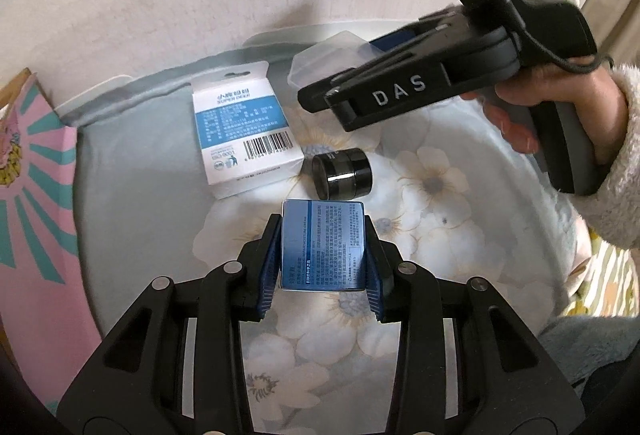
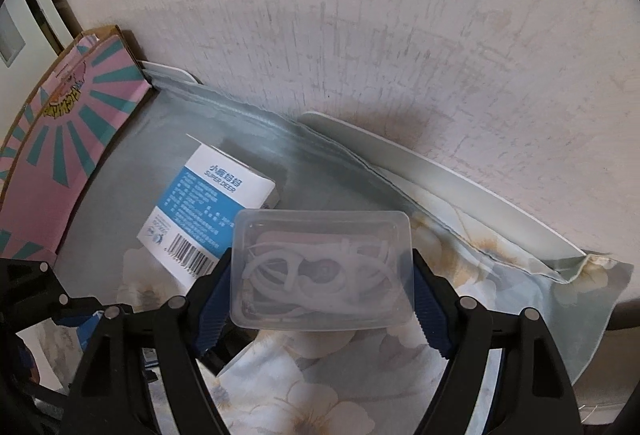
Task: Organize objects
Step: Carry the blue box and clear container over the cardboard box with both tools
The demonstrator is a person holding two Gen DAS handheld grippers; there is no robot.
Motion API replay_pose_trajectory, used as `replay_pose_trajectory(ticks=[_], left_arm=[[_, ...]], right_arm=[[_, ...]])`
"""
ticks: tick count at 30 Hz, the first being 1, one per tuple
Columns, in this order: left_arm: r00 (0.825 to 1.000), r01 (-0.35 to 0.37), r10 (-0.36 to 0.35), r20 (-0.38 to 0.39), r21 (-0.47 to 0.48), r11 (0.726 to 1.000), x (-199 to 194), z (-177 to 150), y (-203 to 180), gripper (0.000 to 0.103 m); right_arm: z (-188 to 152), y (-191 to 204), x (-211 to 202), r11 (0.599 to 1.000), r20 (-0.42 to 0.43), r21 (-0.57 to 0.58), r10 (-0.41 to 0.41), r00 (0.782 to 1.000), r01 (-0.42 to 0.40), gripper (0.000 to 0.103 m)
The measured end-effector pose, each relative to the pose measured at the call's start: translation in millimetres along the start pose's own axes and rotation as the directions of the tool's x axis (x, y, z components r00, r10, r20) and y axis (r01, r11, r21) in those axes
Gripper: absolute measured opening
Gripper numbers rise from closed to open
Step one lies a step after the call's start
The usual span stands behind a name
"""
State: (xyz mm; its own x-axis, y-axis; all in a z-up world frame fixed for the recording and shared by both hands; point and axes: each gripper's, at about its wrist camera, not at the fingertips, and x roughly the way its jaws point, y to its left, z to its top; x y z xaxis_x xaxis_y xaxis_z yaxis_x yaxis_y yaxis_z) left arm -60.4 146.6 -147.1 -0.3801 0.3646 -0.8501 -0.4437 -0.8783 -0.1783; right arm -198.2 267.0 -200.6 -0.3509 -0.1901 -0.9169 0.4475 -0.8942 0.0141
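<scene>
the left claw point(image 1: 322, 255) pinches a blue carton point(image 1: 323, 247) at frame centre, the right claw point(image 2: 322, 283) clamps a clear case point(image 2: 322, 271); both are held off the floral cloth point(image 1: 432, 195), probably for sorting.

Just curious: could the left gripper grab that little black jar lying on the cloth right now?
Probably not yet. The left gripper is shut on a blue box, so its jaws are full. The black jar lies just beyond with nothing covering it; the box would have to be put down first.
</scene>
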Motion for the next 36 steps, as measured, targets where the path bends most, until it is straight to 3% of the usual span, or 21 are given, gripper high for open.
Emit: replay_pose_trajectory(ticks=[18,36], left_arm=[[0.994,-0.006,0.011,0.108,-0.045,0.999,-79,14,28,0.033],[0.979,-0.073,0.096,0.182,-0.127,0.989,-153,16,76,0.033]], right_arm=[[9,6,-63,1.000,0.051,-0.001,-0.008,0.999,0.008,0.076],[55,54,-113,0.998,0.139,-0.053,0.039,0.989,-0.032,0.076]])
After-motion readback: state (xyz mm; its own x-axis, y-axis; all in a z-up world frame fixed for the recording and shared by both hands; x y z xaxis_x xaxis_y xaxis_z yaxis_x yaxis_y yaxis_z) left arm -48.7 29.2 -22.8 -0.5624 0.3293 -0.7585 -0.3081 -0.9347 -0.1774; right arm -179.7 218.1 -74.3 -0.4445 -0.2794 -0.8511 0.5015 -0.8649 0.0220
